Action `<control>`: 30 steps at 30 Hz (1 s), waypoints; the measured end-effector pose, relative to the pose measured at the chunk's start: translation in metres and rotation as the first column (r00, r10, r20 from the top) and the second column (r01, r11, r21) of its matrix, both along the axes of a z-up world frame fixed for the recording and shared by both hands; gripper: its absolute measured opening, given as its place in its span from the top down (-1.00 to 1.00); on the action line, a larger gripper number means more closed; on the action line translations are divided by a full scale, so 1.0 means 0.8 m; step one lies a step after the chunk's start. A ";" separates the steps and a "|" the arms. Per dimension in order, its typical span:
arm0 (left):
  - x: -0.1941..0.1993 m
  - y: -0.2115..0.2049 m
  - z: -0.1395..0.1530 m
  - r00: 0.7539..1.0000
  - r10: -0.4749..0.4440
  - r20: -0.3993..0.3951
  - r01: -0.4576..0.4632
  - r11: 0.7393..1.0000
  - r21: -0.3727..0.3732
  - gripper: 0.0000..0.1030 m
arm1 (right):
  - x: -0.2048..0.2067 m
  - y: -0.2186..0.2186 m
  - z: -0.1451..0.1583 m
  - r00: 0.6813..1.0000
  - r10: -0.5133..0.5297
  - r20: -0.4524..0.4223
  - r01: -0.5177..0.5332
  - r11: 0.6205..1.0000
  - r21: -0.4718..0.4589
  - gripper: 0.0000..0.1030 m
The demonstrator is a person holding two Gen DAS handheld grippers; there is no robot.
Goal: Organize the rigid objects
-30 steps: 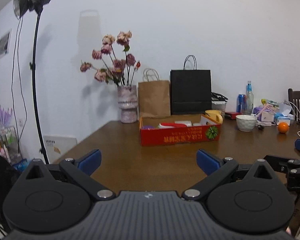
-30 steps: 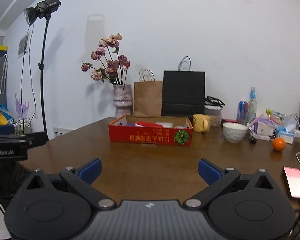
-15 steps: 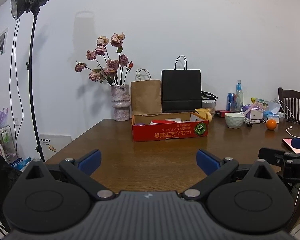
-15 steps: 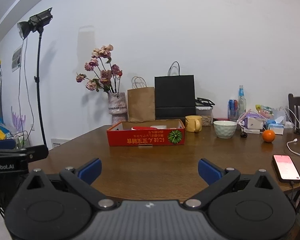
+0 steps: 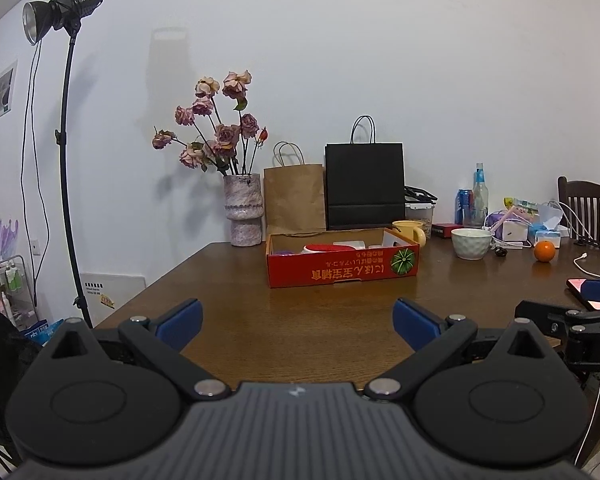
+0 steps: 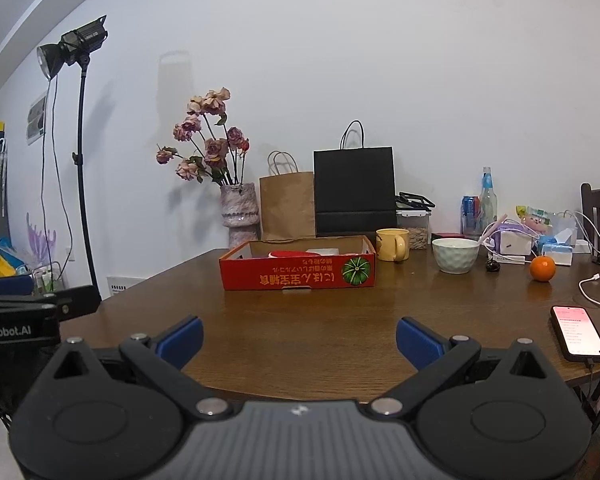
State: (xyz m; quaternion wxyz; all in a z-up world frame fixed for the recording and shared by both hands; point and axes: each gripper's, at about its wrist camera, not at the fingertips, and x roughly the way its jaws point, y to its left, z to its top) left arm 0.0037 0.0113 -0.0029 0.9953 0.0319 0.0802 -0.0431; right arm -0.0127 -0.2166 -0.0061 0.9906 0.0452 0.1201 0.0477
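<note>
A red cardboard box [image 5: 342, 270] [image 6: 298, 273] sits mid-table on the brown wooden table [image 5: 300, 320], with a red bowl [image 5: 322, 249] and white items inside. A yellow mug [image 6: 392, 244] and a white bowl [image 6: 455, 255] stand to its right, the mug also in the left wrist view [image 5: 410, 232]. An orange [image 6: 542, 269] lies further right. My left gripper [image 5: 296, 326] is open and empty, above the near table edge. My right gripper [image 6: 298, 340] is open and empty, also near the front edge.
A vase of dried roses [image 5: 242, 216], a brown paper bag [image 5: 294, 200] and a black bag [image 5: 364, 186] line the back. Bottles, boxes and cables clutter the back right [image 6: 508, 236]. A phone [image 6: 578, 332] lies at the front right. A light stand [image 5: 66, 160] is left; a chair [image 5: 584, 208] right.
Both grippers stayed open. The views drew back and then came slightly closer to the table again; nothing on the table moved.
</note>
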 end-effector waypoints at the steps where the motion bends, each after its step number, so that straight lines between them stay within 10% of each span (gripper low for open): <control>1: 0.000 0.000 0.000 1.000 0.001 0.000 -0.001 1.000 0.000 -1.00 | 0.000 0.001 0.000 1.000 -0.001 0.001 0.001 1.000 0.000 -1.00; 30: 0.000 0.000 0.000 1.000 -0.003 -0.001 0.003 1.000 0.002 -1.00 | -0.001 0.003 -0.003 1.000 -0.007 -0.011 0.007 1.000 0.010 -1.00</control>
